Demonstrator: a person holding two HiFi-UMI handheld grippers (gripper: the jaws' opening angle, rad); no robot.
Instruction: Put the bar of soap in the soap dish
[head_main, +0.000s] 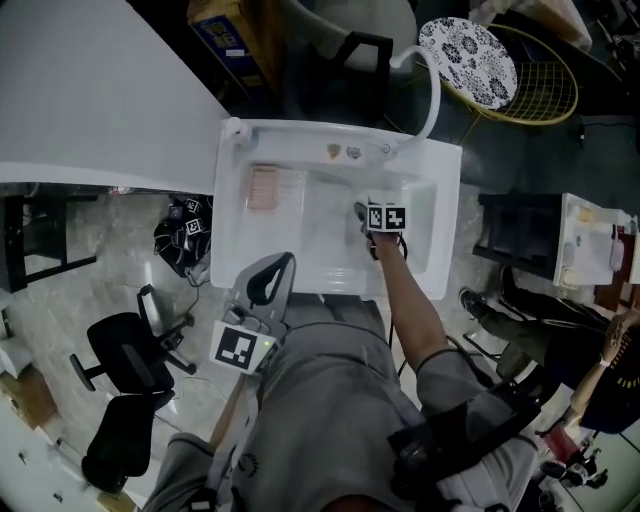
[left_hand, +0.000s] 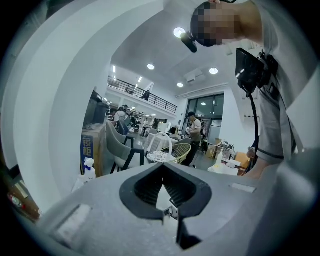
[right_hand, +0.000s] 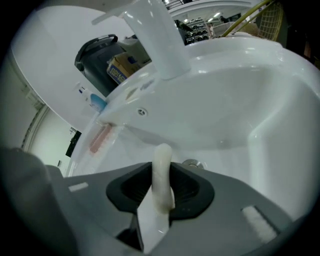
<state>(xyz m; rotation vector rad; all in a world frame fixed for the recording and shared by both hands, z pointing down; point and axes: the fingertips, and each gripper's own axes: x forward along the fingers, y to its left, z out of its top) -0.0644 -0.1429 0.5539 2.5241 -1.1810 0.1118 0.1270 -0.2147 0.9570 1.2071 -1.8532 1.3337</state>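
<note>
White sink (head_main: 445, 170) fills the middle of the head view, and a black chair (head_main: 120, 345) stands off to its left

The right claw (head_main: 365, 214) is down inside the bowl of the sink, because that is where the soap (right_hand: 161, 162) is. Its jaws are shut on the soap, with one pad on each flat side. So the thin white bar stands on its edge between them and sticks out past the tips. Held by its flat sides like that, it should not drop, but wet soap can be slippy. The drain (right_hand: 191, 163) shows just behind the bar.

The dish (head_main: 265, 188) is pink and sits on the flat ledge at the left side of the sink, well apart from the soap. It looks empty, so the soap is not in it yet. The right claw will likely have to come up out of the bowl and go across to that ledge.

The left claw (head_main: 280, 268) hangs outside the sink, by the front rim and close to the person's body. Its jaw tips are together with nothing between them. It points out at the room, not at the sink, so it seems to be kept out of the way.

Counting: one soap, one dish, one tap (right_hand: 157, 40), one drain, two claws
</note>
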